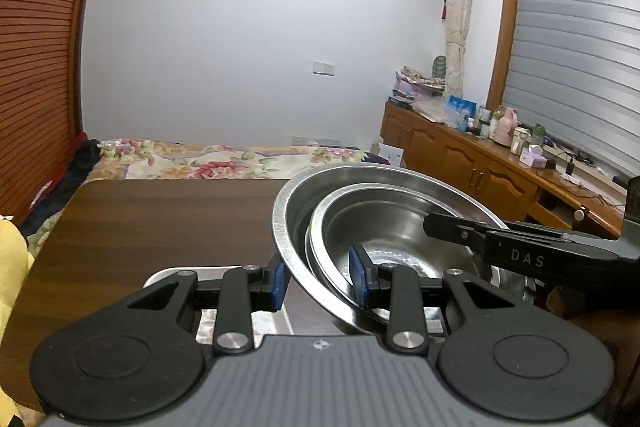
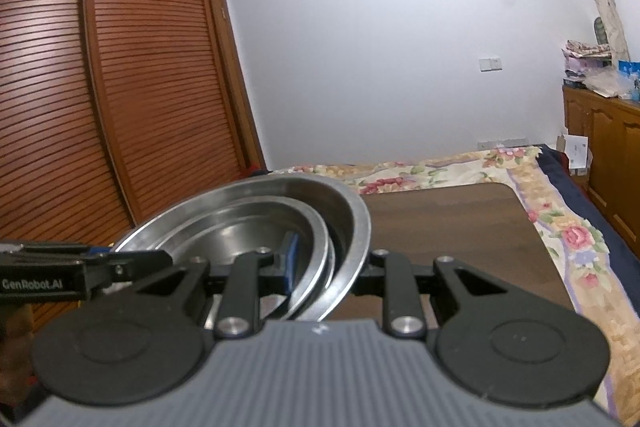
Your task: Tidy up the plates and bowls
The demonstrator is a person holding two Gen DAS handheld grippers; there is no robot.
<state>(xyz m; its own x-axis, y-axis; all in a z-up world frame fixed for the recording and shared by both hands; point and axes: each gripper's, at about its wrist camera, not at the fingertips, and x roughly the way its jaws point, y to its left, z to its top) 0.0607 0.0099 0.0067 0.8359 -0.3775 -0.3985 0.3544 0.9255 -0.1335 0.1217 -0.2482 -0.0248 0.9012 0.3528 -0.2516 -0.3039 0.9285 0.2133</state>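
The stack of nested steel bowls sits tilted above the dark wooden table [image 1: 140, 227], held from two sides; the left gripper [image 1: 320, 279] straddles the near rims, one blue pad [image 1: 279, 285] outside the large outer bowl [image 1: 288, 211] and the other pad inside the inner bowl [image 1: 384, 227], so its jaws are closed on the stacked rims; the right gripper [image 2: 326, 267] clamps the opposite side in the same way, one blue pad [image 2: 290, 261] inside and its other finger outside the outer bowl's wall; in the left wrist view the right gripper's black finger reaches over the far rim. The outer bowl holds a smaller bowl, and a further thin rim shows between them; the inner bowl's polished bottom shows nothing in it. Beyond the table lie a floral bedspread [image 2: 460, 167] and a slatted wooden wardrobe [image 2: 120, 87].
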